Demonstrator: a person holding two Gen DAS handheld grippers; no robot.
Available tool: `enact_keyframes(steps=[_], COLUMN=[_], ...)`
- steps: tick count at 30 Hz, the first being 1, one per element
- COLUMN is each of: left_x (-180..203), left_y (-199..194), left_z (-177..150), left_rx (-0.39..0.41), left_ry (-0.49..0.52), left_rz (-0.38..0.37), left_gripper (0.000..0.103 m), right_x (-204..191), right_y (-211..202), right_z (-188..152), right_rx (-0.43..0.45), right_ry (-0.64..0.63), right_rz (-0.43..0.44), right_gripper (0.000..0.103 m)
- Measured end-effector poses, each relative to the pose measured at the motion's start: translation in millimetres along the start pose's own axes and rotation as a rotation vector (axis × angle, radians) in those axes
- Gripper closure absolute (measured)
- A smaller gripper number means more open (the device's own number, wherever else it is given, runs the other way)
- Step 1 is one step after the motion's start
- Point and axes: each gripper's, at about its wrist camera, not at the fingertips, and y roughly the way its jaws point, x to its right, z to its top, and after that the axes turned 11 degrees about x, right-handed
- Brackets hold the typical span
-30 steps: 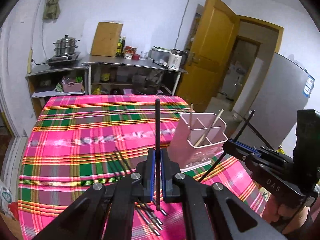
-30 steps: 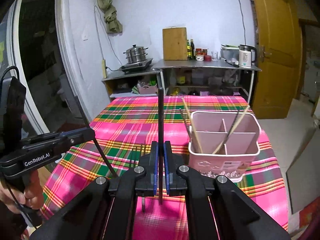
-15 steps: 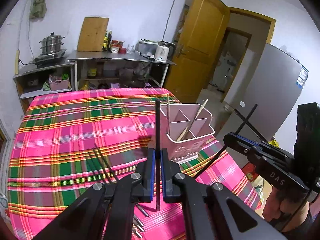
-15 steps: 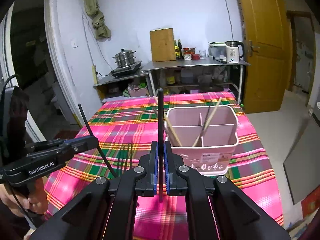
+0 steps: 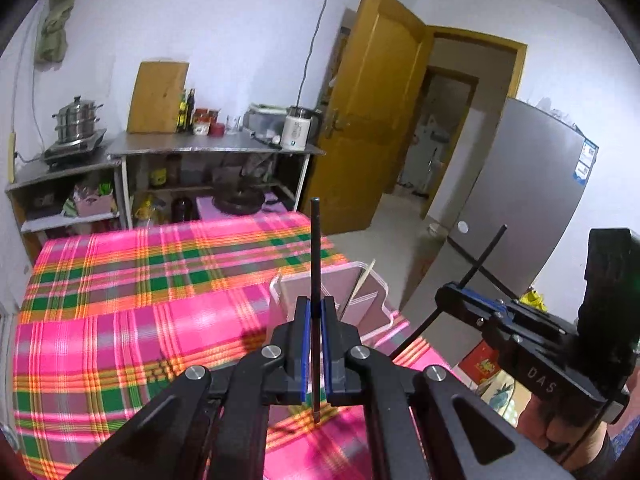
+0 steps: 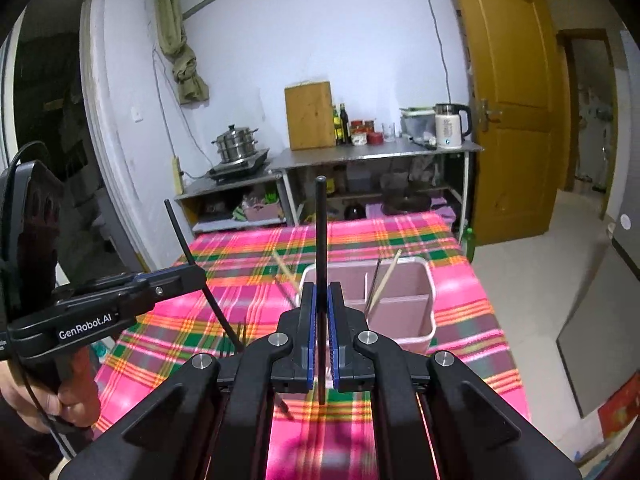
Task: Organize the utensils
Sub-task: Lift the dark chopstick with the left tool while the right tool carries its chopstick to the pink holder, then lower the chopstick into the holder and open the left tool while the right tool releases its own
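Left claw [image 5: 315,334]: closed on a black chopstick [image 5: 315,264], held upright between the blue pads; its lower tip hangs clear above the cloth.
Right claw [image 6: 321,330]: closed on a second black chopstick [image 6: 321,240], also upright, lower tip free of the worktop.
Worktop [image 6: 240,248]: covered by a pink, green and orange plaid cloth; both claws are raised above its near edge.
Loose utensils: a few dark sticks [image 6: 240,330] lie on the cloth near left of the right claw, partly hidden behind the left claw's chopstick; their number cannot be told.
Pink holder [image 6: 420,304]: a divided pink caddy on the right side of the worktop, just beyond both claws; two pale chopsticks [image 6: 390,276] and a darker one lean in its compartments.
Progress: judged partly done; some sticks are housed, two are in the air and not yet dropped in, and the loose ones on the cloth are left.
Obstacles: the leaning pale chopsticks and the inner dividers narrow the free openings; the two claws work close together and could foul one another over the holder.
Far background: a metal shelf unit [image 6: 372,152] with a steamer pot [image 6: 236,146], a wooden board [image 6: 309,116], bottles and a kettle [image 6: 450,125]; a yellow door [image 6: 508,120] at far right, a grey refrigerator [image 5: 528,200] beside it.
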Motion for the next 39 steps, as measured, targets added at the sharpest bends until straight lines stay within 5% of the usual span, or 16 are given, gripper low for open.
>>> enact_keyframes(steps=[15, 39], left_x=[2.6, -17.6], left_y=[37.6, 91.8], left_z=[49.5, -19.9], left_rx=[0.075, -0.072], left_ry=[0.001, 0.009], left_rz=[0.000, 0.024], left_gripper=[0.098, 0.098], right_x=[17.6, 37.3], right_y=[28.4, 99.1], right_z=[41.7, -28.4], right_rx=[0.079, -0.111], right_ry=[0.013, 0.017], right_rz=[-0.024, -0.053], right_gripper=[0.098, 0.098])
